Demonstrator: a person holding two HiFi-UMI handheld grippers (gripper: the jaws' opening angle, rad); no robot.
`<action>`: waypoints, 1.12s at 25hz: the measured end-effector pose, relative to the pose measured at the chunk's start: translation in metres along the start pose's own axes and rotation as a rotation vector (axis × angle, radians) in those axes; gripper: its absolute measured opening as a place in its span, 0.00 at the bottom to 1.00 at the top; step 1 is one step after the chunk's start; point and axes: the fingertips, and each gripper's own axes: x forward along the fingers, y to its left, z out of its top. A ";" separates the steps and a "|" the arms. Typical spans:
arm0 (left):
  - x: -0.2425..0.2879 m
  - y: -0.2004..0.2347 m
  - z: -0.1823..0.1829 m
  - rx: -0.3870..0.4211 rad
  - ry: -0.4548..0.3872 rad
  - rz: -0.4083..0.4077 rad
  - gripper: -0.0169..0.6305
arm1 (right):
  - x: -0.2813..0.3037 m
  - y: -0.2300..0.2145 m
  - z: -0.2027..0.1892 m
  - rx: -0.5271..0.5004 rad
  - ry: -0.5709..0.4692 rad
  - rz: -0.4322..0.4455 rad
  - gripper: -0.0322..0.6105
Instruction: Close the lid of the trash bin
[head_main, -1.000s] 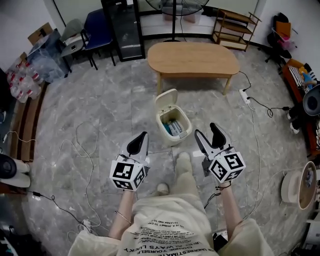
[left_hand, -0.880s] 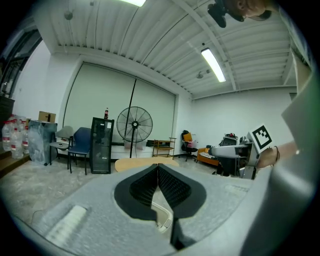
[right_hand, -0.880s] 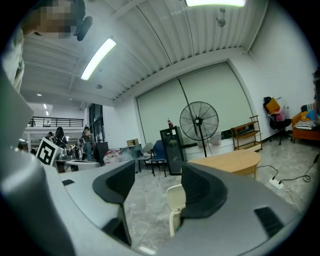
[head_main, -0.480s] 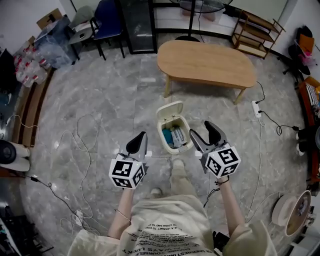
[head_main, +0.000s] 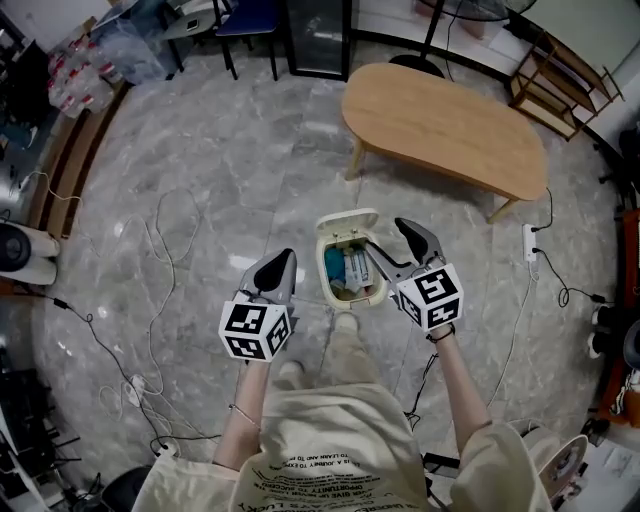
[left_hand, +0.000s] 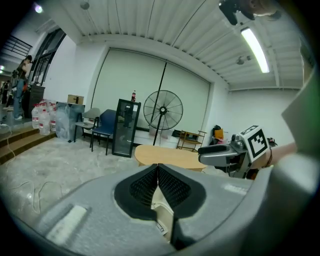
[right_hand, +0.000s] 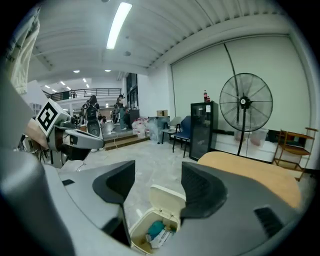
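The bin (head_main: 325, 272) stands on the floor by the person's feet, its lid (head_main: 346, 222) tipped back. The lid looks like light, stiff plastic, so I'd push its top edge. The right claw (head_main: 393, 248) gapes empty beside the bin; the left claw (head_main: 279, 264) is pinched together on nothing.

Trash bin (head_main: 322, 268): one. Lid (head_main: 345, 217): one. Tools: two, left tool (head_main: 283, 259), right tool (head_main: 395, 248). Wooden table (head_main: 445, 125): one. Fan (left_hand: 163, 111): one.

Grey marble floor (head_main: 200, 150), oval wooden table (head_main: 445, 125), standing fan (right_hand: 244, 102), glass-door cabinet (left_hand: 126, 127), ceiling strip light (right_hand: 119, 20)
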 end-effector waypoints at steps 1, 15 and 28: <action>0.005 0.003 -0.002 -0.006 0.007 0.013 0.06 | 0.009 -0.002 -0.002 -0.015 0.013 0.018 0.50; 0.052 0.043 -0.054 -0.135 0.092 0.151 0.06 | 0.105 -0.010 -0.051 -0.195 0.175 0.181 0.50; 0.077 0.063 -0.124 -0.220 0.186 0.162 0.06 | 0.156 -0.010 -0.112 -0.464 0.330 0.275 0.50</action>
